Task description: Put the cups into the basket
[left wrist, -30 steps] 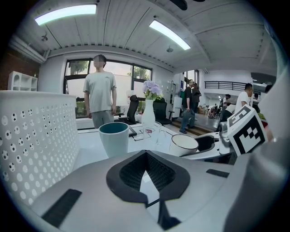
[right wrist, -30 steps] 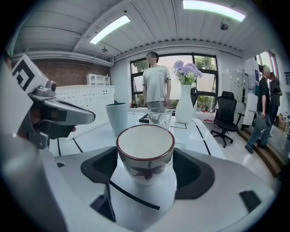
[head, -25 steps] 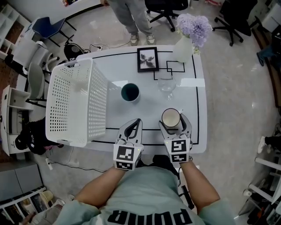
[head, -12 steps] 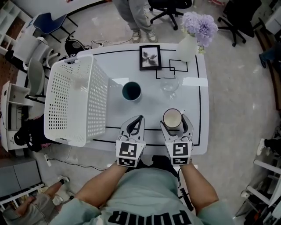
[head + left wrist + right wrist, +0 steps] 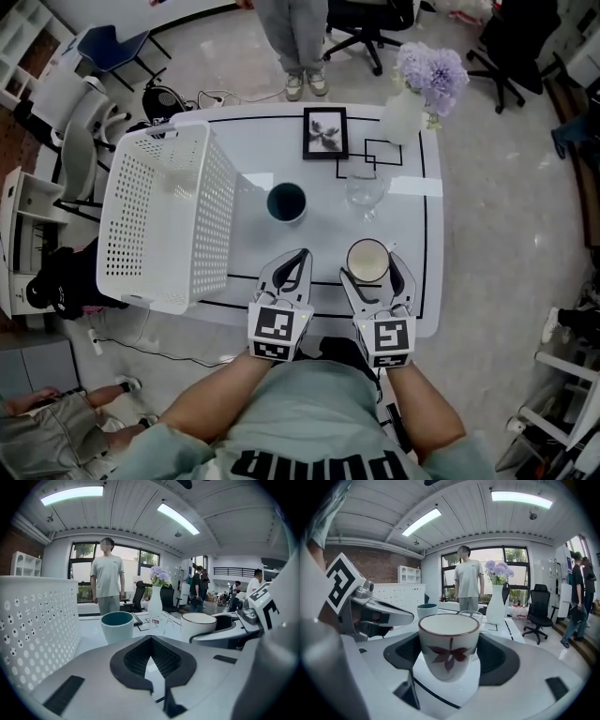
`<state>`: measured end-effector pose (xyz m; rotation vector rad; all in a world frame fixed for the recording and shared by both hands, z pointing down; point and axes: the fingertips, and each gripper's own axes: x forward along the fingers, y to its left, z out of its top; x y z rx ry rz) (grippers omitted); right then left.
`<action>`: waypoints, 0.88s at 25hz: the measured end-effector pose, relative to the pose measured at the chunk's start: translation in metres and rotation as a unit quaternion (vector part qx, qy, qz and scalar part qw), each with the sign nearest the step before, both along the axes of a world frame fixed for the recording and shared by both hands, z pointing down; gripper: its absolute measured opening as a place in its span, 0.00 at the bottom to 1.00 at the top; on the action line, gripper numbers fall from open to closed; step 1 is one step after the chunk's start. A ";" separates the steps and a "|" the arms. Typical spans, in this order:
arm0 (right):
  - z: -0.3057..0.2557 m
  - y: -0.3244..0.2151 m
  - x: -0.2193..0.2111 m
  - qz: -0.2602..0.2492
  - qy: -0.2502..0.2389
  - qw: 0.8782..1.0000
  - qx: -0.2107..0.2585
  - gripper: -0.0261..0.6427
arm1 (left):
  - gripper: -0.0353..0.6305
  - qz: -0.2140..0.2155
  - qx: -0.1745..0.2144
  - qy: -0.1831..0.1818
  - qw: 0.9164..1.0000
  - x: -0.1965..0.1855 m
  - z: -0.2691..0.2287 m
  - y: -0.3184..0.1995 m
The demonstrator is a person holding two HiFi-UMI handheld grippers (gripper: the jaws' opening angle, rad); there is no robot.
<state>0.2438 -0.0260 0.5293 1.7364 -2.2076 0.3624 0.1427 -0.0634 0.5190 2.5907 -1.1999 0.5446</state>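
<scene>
A white cup with a red leaf (image 5: 449, 646) sits between the jaws of my right gripper (image 5: 449, 654), and both pads press on its sides. In the head view this cup (image 5: 367, 261) and the right gripper (image 5: 373, 269) are near the table's front edge. A teal cup (image 5: 286, 202) stands upright mid-table, to the right of the white perforated basket (image 5: 159, 216). My left gripper (image 5: 298, 258) is shut with nothing in it, just in front of the teal cup (image 5: 117, 626), and the basket wall (image 5: 33, 620) is at its left.
A clear stemmed glass (image 5: 364, 190) stands behind the white cup. At the table's far edge are a picture frame (image 5: 325, 133) and a white vase of purple flowers (image 5: 403, 114). A person (image 5: 295, 37) stands beyond the table. Office chairs surround it.
The head camera has shifted a little, so the table sits slightly lower in view. Both grippers and the held cup keep their places near the front edge.
</scene>
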 end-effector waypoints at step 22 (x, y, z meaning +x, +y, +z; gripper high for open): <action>-0.181 -0.037 -0.065 -0.101 -0.013 0.987 0.122 0.58 | 0.06 -0.062 0.095 0.052 0.992 -0.058 -0.168 -0.034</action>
